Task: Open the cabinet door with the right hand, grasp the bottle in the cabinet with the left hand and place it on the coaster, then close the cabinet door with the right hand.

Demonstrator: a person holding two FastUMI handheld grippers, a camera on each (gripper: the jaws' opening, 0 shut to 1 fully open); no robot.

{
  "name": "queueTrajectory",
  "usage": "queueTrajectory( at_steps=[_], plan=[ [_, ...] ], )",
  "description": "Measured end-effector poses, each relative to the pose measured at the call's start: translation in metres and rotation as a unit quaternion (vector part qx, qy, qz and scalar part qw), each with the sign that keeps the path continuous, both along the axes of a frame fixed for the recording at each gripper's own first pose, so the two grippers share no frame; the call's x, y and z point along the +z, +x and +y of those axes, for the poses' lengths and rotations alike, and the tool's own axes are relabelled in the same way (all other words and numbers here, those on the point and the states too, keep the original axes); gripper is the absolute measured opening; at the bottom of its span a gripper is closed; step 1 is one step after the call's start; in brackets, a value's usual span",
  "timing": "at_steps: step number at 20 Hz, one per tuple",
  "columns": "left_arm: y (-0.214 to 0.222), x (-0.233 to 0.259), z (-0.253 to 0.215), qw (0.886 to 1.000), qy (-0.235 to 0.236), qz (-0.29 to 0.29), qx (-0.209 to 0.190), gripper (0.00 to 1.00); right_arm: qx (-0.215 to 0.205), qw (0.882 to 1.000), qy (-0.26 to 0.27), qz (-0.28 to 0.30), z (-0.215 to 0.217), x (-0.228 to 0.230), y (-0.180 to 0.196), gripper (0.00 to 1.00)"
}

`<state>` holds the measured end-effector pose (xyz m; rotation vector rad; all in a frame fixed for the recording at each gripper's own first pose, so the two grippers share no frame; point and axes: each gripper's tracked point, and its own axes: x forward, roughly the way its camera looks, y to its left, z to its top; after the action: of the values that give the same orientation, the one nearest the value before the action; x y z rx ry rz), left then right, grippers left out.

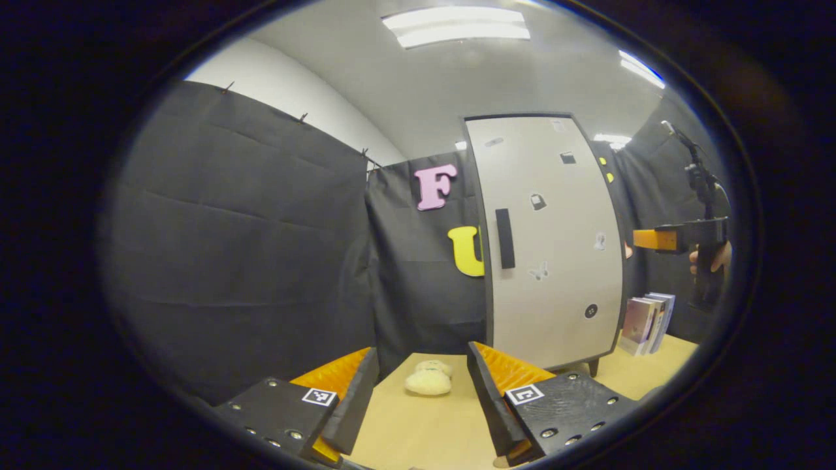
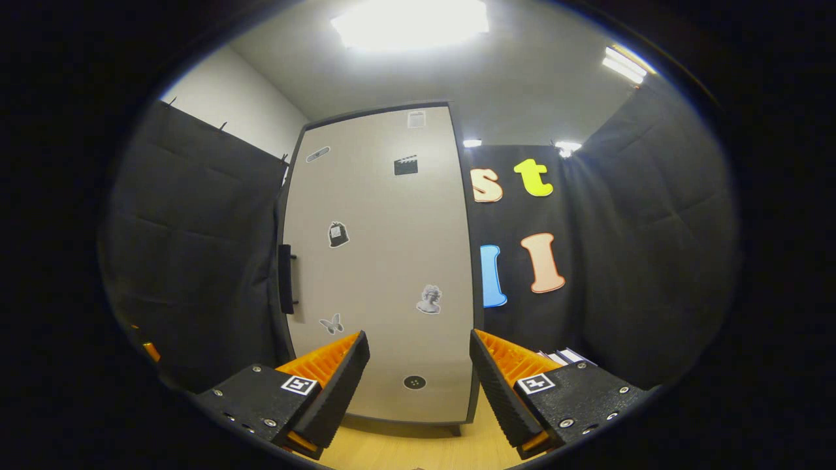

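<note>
Cabinet door point(image 1: 552, 241) closed, at 1 o'clock in left gripper view, handle point(image 1: 505, 238) on its left edge. Left gripper point(image 1: 421, 398) jaws spread, empty, over surface point(image 1: 418, 431). Right gripper point(image 2: 418, 391) jaws spread, empty, facing door w/ books point(image 1: 646, 323) at 3 o'clock

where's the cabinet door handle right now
In the right gripper view, the black handle sits at the closed cabinet door's left edge, mid-height, left of the open right claw.
</note>
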<state>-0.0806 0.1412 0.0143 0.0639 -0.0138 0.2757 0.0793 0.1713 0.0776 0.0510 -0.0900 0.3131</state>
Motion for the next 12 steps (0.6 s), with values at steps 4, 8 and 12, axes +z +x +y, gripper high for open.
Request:
queueTrajectory(
  at_steps=[4,8,12],
  plan=[
    [-0.012,-0.002,0.033,0.999,0.001,0.002,0.033,0.78,0.030,1.000,0.003,-0.007,0.043,0.014,0.016,0.95],
    [-0.025,-0.006,0.060,0.998,0.002,0.006,0.060,0.78,0.056,0.998,0.011,0.000,0.087,0.020,0.028,0.95],
    [-0.038,-0.008,0.084,0.997,0.009,0.007,0.083,0.82,0.066,0.998,-0.001,-0.001,0.125,0.022,0.040,0.95]
  ],
)
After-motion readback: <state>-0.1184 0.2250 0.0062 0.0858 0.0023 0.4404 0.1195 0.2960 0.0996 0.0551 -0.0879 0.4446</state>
